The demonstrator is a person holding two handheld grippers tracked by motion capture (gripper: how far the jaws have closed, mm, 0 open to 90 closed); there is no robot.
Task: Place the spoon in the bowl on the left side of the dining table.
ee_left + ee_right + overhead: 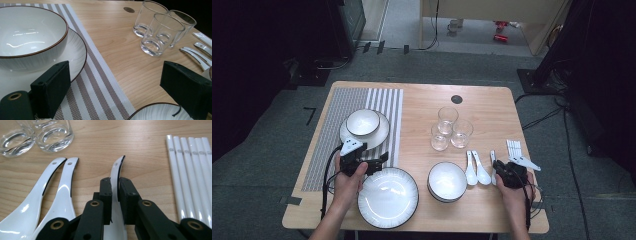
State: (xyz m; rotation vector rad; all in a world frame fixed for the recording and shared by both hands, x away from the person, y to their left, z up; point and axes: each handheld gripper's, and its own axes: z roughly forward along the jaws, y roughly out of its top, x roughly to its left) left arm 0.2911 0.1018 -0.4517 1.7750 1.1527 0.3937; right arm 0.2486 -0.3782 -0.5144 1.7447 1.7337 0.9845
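A: Right gripper [114, 187], what's it doing?
B: Clamped on a white spoon [117, 170]. Jaws pinch the handle from both sides, spoon turned on edge, handle tip pointing away past the jaws. In the high view the gripper [493, 162] sits at the table's right side, low over the wood.

A: Where's that spoon relative to the rest?
B: Rightmost of three. Two other white spoons [53, 192] lie flat side by side just to its left, touching each other along the handles. White chopsticks [190, 170] lie in a row to its right, apart from it.

A: Is the spoon lifted off the table?
B: Can't tell. The bowl end is hidden behind the jaws.

A: Left gripper [115, 87]?
B: Jaws wide apart, nothing between them. It hangs over the striped placemat [100, 85] edge. High view puts it [382, 159] between the two plates.

A: Which plates?
B: Empty white plate [388, 197] at the near edge, just below the left gripper. Farther back, a plate with a bowl [27, 35] stacked on it, on the placemat.

A: Anything else on the table [482, 107]?
B: Three clear glasses [447, 127] grouped mid-table, touching or nearly so. Stack of white bowls [447, 181] near the front, just left of the spoons.

A: Hands?
B: Left hand [347, 180] and right hand [512, 192] each grip their tool, forearms coming in from the near edge.
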